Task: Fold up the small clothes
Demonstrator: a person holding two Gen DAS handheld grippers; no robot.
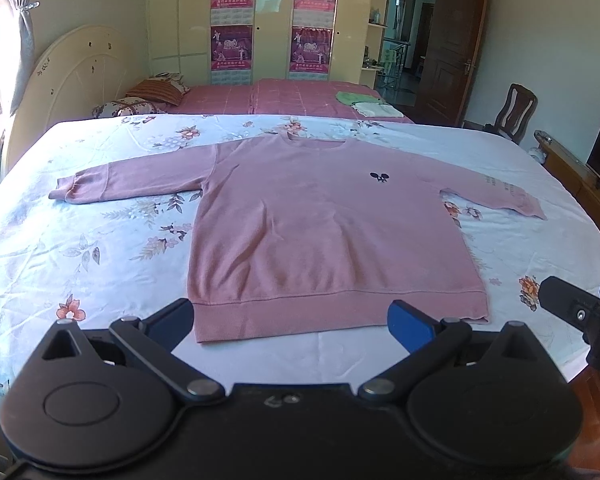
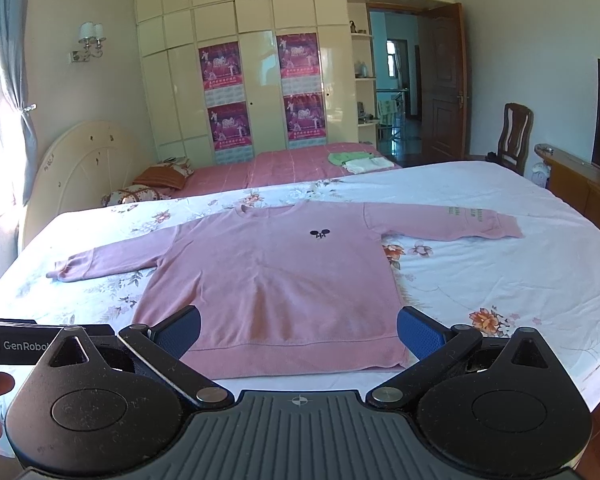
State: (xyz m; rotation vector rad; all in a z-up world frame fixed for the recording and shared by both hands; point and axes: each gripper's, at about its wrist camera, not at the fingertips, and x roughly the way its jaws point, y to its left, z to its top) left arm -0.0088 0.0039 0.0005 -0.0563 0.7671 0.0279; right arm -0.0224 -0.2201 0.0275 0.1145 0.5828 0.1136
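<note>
Left tool [image 1: 292,326]: fingers spread wide, empty, hovering near hem. Pink sweater [image 1: 324,224]: flat on floral bed [image 1: 80,240], sleeves out. Right tool [image 2: 299,332]: fingers spread wide, empty, above hem.

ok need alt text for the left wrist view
A pink sweater lies flat, face up, sleeves spread, on a floral sheet. The open left gripper hovers at its hem, with the right gripper at the right edge. Behind are a second bed and a wardrobe.
</note>
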